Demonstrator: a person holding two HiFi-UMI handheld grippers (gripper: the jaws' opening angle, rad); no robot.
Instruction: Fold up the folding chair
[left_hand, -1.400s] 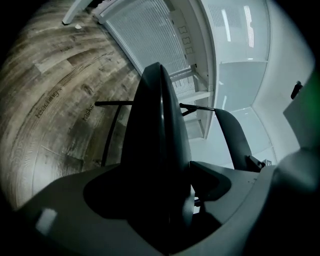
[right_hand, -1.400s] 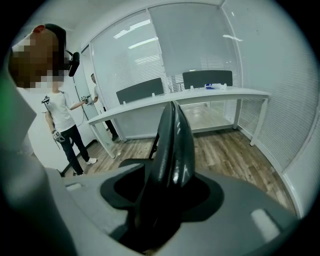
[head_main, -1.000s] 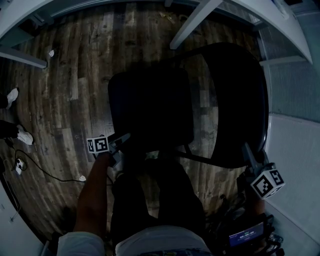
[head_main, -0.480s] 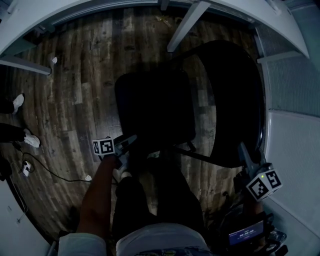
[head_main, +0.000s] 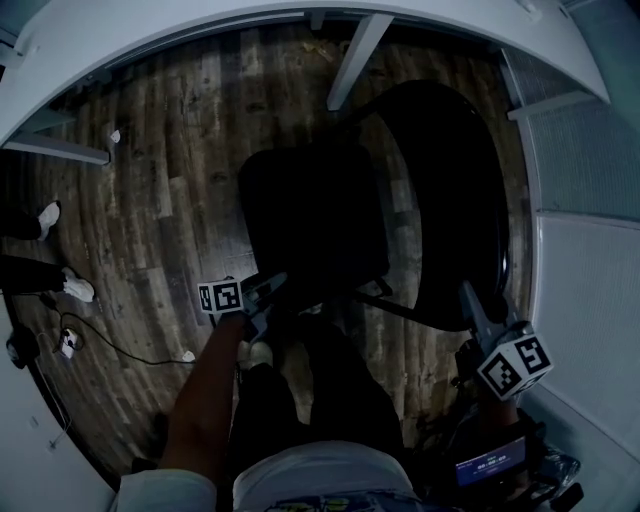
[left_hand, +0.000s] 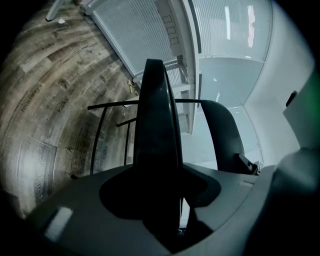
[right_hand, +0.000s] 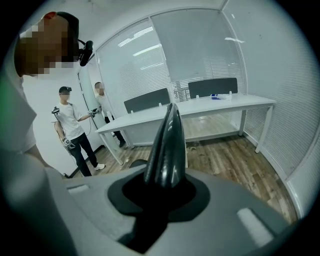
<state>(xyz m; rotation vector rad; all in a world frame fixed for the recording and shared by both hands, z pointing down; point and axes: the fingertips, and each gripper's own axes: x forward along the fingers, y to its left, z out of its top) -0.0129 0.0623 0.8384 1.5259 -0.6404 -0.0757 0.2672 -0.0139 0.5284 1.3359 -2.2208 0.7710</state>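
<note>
chair: the folding chair (head_main: 310, 220) is all black and standing unfolded mid-room on the wood planks (head_main: 150, 200), seat flat, with the curved backrest (head_main: 450, 200) at the seat's 3 o'clock.
head view only: you get the whole chair from above, with both tools at its near edge.
left gripper view only: this one looks along the floor, past the tube frame (left_hand: 126, 145), to the backrest standing up against frosted glass.
right gripper view only: no chair here to speak of, just a long white table (right_hand: 200, 107) and two people (right_hand: 72, 130) over at 9 o'clock.
left claw: the left gripper (head_main: 272, 285) is at the seat's 7 o'clock corner. its jaws have just been closing and now sit together, a hairline of light low down, nothing between them.
right claw: the right gripper (head_main: 465, 292) is at the backrest's 5 o'clock rim. it has been closing too, and now it's one dark spike, empty.
arms: a bare forearm (head_main: 205, 390) reaches up from 6 o'clock behind the left tool. the right tool tilts toward 11 o'clock, its marker cube (head_main: 515, 365) nearest us.
</note>
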